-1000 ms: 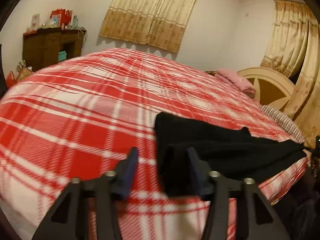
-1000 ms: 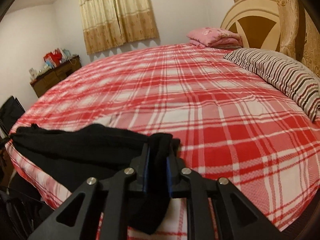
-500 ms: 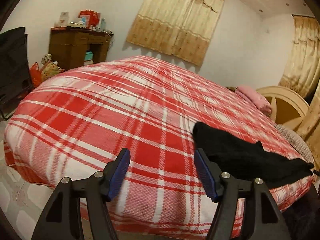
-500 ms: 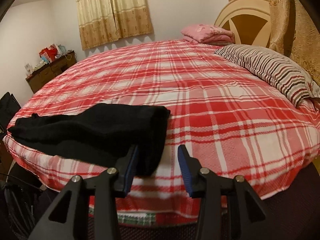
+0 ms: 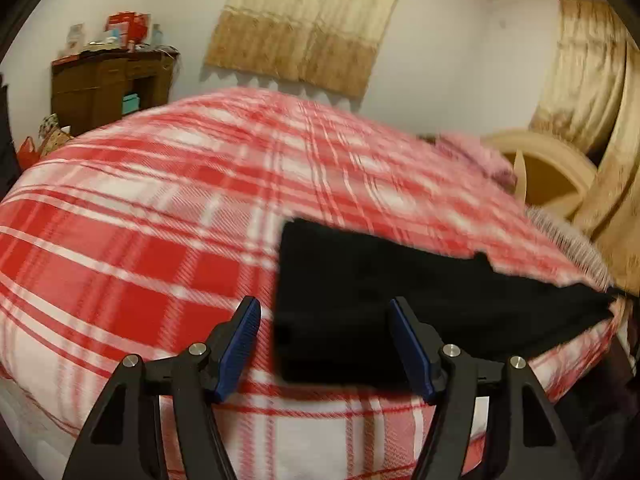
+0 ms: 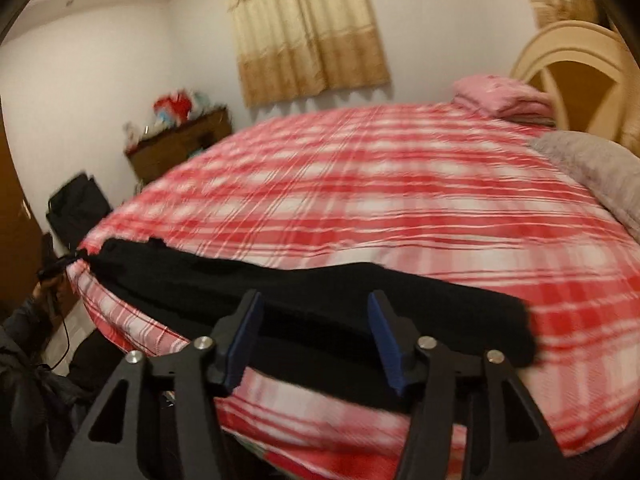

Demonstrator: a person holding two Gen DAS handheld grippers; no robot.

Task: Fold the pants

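Now the black pants (image 5: 400, 308) lie in a long strip along the near edge of the plaid bed (image 5: 160, 240). My left claw (image 5: 324, 344) hangs open and empty; my right claw (image 6: 314, 338) is opening, gripping nothing. Next, I judge, comes regrasping one end to fold it across.

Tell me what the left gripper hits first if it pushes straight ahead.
Probably the black pants lying on the plaid bedspread: their near end sits between the left gripper's open jaws, though depth is unclear.

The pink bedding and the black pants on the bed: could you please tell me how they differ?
The pink bedding is a pale folded stack at the far end beside the headboard; the black pants are dark and lie stretched out along the near edge. The stack sits thick, the pants lie flat. Both rest on the plaid bedcover.
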